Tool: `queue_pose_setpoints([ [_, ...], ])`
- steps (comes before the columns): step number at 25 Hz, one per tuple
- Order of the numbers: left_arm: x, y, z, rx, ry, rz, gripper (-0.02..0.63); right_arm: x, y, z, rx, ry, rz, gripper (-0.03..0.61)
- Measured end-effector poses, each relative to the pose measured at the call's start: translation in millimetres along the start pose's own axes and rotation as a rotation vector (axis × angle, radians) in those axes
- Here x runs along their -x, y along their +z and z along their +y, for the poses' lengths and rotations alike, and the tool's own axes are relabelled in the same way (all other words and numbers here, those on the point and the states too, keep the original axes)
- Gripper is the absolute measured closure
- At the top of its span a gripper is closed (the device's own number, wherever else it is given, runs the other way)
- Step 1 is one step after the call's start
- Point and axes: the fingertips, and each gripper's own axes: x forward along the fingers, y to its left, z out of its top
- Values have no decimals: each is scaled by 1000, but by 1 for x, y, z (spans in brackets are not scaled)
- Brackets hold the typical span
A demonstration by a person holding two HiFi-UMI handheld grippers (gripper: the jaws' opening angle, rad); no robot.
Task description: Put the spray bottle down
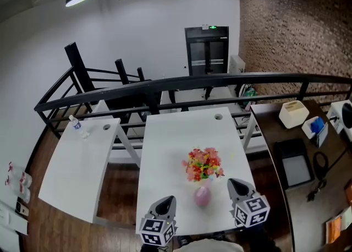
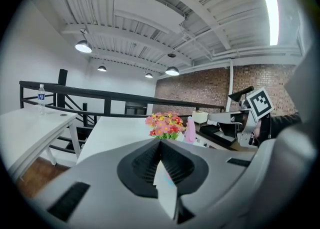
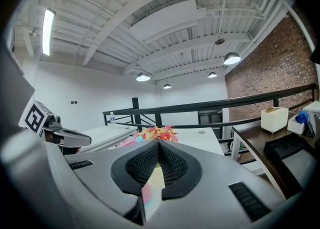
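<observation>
A pink spray bottle [image 1: 202, 196] stands upright on the white table [image 1: 181, 135], just in front of a bunch of red and yellow flowers [image 1: 203, 164]. My left gripper [image 1: 166, 201] is low and to the bottle's left, my right gripper [image 1: 235, 184] to its right; neither touches it. In the left gripper view the jaws of the left gripper [image 2: 161, 141] are shut with nothing between them, and the bottle [image 2: 190, 129] shows beyond them beside the flowers [image 2: 164, 124]. The right gripper [image 3: 159, 143] is shut and empty too.
A second white table [image 1: 77, 163] at the left carries a water bottle [image 1: 78, 126]. A black railing [image 1: 181, 83] runs behind both tables. At the right, a dark desk [image 1: 300, 152] holds a white box [image 1: 293, 113] and a black tray [image 1: 295, 164].
</observation>
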Motion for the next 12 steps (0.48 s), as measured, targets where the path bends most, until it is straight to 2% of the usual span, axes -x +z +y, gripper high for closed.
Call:
queue_pose_setpoints([
  [12,-11,-12,-11,-31,-34,63,604,4,-7,-6,-14,-5,15,591],
])
